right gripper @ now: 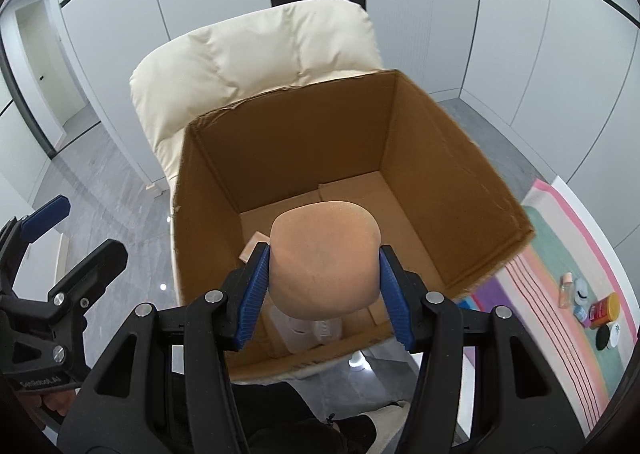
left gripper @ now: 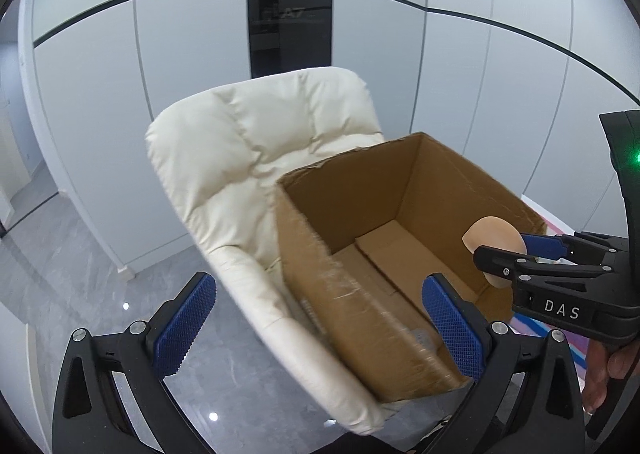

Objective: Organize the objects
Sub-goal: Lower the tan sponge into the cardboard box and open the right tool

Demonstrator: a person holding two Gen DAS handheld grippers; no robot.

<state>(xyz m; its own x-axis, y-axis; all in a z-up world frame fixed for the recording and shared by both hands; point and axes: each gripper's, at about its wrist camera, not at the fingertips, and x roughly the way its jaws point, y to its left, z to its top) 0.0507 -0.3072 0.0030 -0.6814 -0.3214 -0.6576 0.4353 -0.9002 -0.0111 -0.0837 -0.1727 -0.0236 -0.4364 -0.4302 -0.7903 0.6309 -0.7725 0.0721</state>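
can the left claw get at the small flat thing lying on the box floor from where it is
Probably yes: the left claw is open and empty, and the cardboard box has no lid over the small flat piece.

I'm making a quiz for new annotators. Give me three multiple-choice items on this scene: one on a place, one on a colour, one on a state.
1. Where does the box stand?
A. on the cream chair
B. on the striped cloth
C. on the floor

2. What colour is the pad in the right claw?
A. blue
B. peach
C. green

3. How is the left claw?
A. shut on the pad
B. shut on the box rim
C. open, holding nothing

Answers: 1 A, the chair's backrest rises behind the box and its seat shows beneath. 2 B, both views show it peach. 3 C, its fingers stand wide apart with nothing between them.
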